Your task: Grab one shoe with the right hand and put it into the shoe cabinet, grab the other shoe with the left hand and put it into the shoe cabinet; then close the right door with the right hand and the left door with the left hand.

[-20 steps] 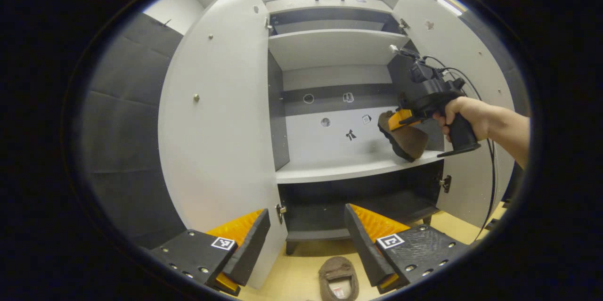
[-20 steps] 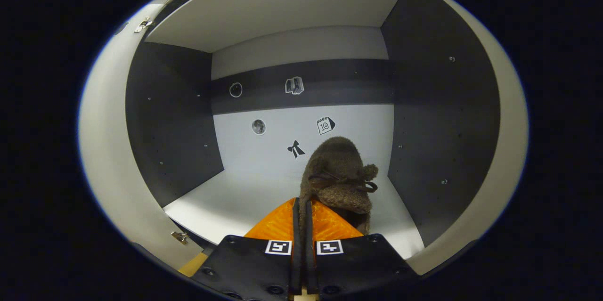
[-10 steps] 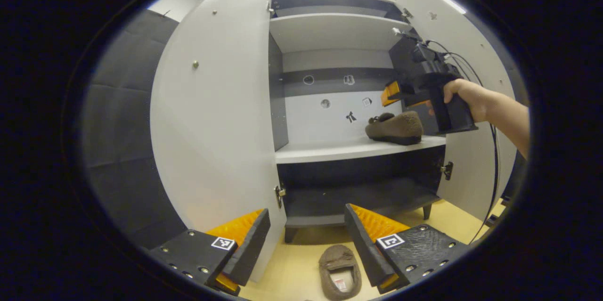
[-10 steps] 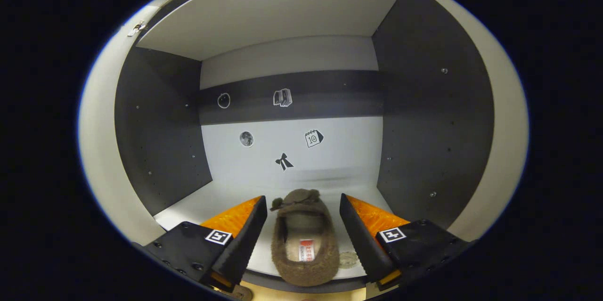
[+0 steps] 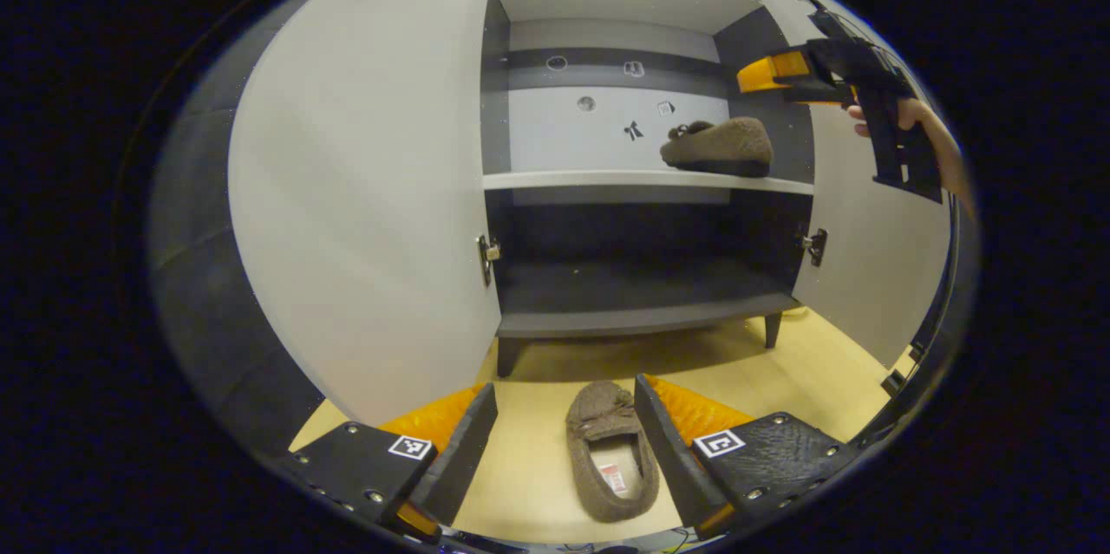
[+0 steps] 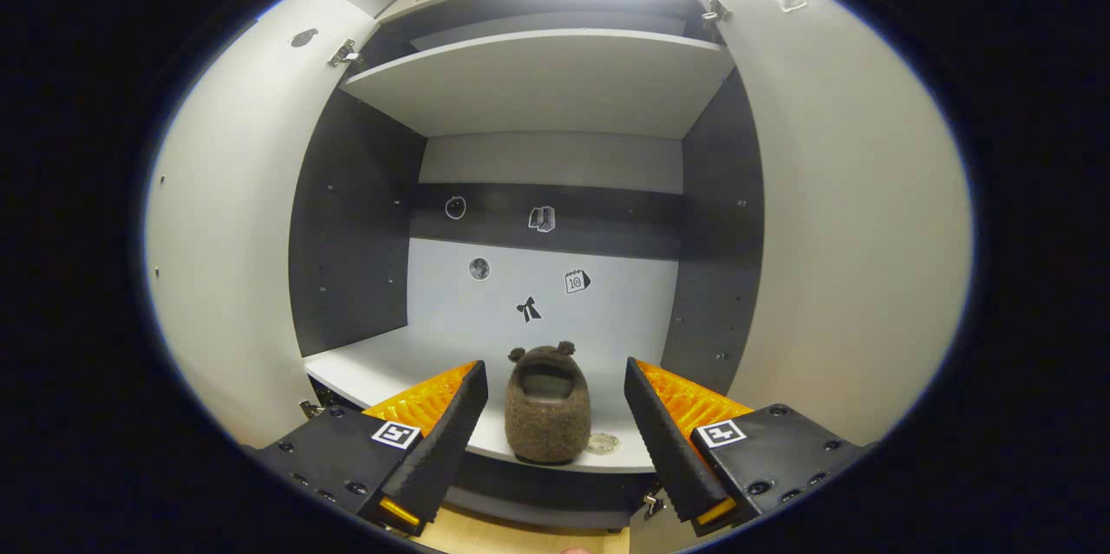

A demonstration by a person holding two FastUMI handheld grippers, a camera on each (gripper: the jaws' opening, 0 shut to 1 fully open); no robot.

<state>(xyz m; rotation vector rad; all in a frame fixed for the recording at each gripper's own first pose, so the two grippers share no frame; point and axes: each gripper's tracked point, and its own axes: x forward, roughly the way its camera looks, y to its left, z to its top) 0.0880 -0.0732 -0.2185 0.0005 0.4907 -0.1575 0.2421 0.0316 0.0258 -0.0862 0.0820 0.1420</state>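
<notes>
I see my right gripper [image 6: 551,441] released, clear of the shelved shoe [image 6: 547,403], while my left gripper [image 5: 564,450] hangs spread above the floor shoe [image 5: 610,452]

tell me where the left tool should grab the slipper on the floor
Probably across its heel end, one finger on each fuzzy side wall. The floor slipper lies sole down, opening up, toe toward the cabinet, already between the open fingers of the left tool, so come straight down from above.

Two shoes [image 5: 718,146] [image 5: 611,450]; two doors [image 5: 364,190] [image 5: 876,259]; five stickers [image 6: 528,308].
</notes>
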